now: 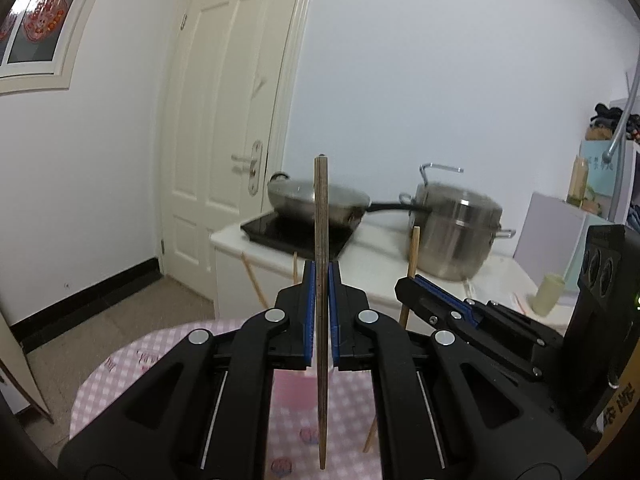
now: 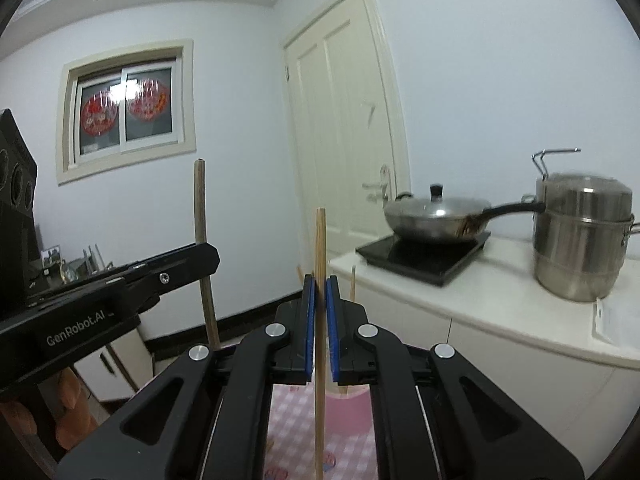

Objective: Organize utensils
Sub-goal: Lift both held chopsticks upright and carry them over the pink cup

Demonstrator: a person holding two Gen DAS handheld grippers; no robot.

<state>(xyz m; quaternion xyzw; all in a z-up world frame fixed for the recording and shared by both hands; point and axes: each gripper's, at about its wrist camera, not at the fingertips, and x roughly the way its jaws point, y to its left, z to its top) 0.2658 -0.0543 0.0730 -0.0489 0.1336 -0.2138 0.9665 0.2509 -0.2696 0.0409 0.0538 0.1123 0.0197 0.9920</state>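
Home kitchen, lidded wok (image 2: 436, 216) on induction hob (image 2: 424, 258), steel stockpot (image 2: 580, 236), white counter (image 2: 500, 300), panelled door (image 2: 344, 128)

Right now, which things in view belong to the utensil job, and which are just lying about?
Job:
dark chopstick, upright in the left gripper, jaws shut on it
light chopstick, upright in the right gripper, jaws shut on it

Lying about:
pan on the hob
pot on the counter
cup
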